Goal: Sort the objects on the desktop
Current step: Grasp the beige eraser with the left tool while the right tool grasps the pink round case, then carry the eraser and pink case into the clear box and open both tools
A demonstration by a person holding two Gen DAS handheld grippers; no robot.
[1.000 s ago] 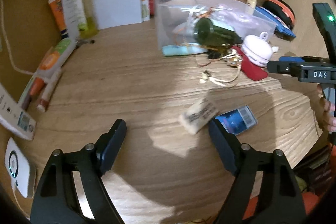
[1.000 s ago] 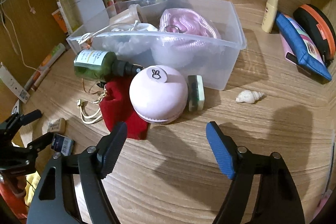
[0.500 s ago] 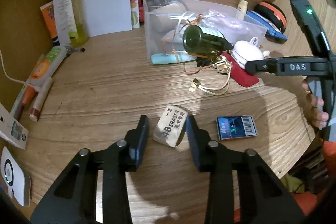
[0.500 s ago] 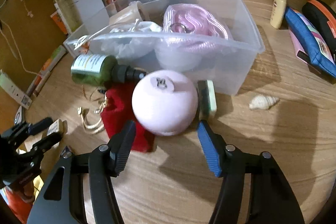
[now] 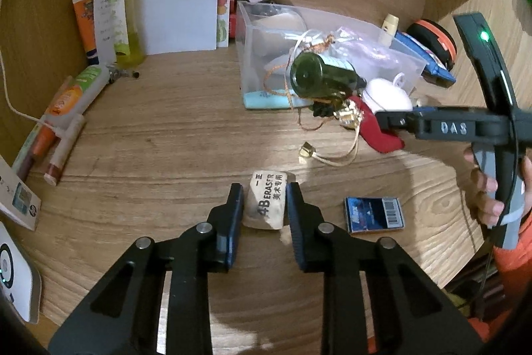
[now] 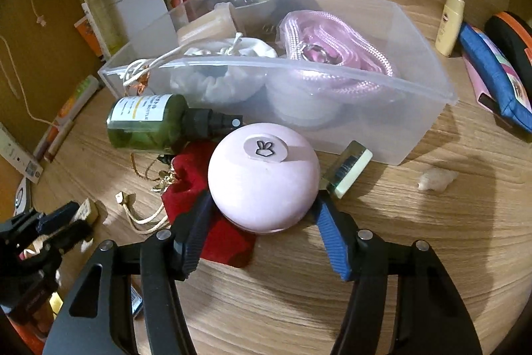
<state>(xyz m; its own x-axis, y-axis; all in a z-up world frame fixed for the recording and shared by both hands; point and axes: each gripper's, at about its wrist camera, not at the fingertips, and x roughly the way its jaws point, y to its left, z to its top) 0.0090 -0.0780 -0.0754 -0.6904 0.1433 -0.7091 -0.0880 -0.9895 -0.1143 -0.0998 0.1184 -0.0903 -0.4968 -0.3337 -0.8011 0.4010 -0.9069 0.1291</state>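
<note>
My left gripper (image 5: pixel 265 205) is shut on a beige eraser (image 5: pixel 267 203) printed "4B ERASER", which rests on the wooden desk (image 5: pixel 166 138). My right gripper (image 6: pixel 262 205) is shut on a round pink case (image 6: pixel 264 177) with a rabbit mark on its lid, in front of the clear plastic bin (image 6: pixel 415 88). The bin holds a pink rope (image 6: pixel 332 55) and a white cloth pouch (image 6: pixel 229 75). The right gripper also shows in the left wrist view (image 5: pixel 385 122), and the left gripper in the right wrist view (image 6: pixel 66 218).
A green spray bottle (image 6: pixel 149 123), a red pouch (image 6: pixel 189 175) and gold-tipped cords (image 6: pixel 139 215) lie left of the pink case. A small green-edged block (image 6: pixel 349 168), a shell (image 6: pixel 435 180), a blue card (image 5: pixel 374 214), tubes (image 5: pixel 66 102) and a blue pouch (image 6: pixel 492 75) lie around.
Both grippers have closed: the left one onto the eraser after moving forward over it, the right one onto the pink case after moving in on it.
</note>
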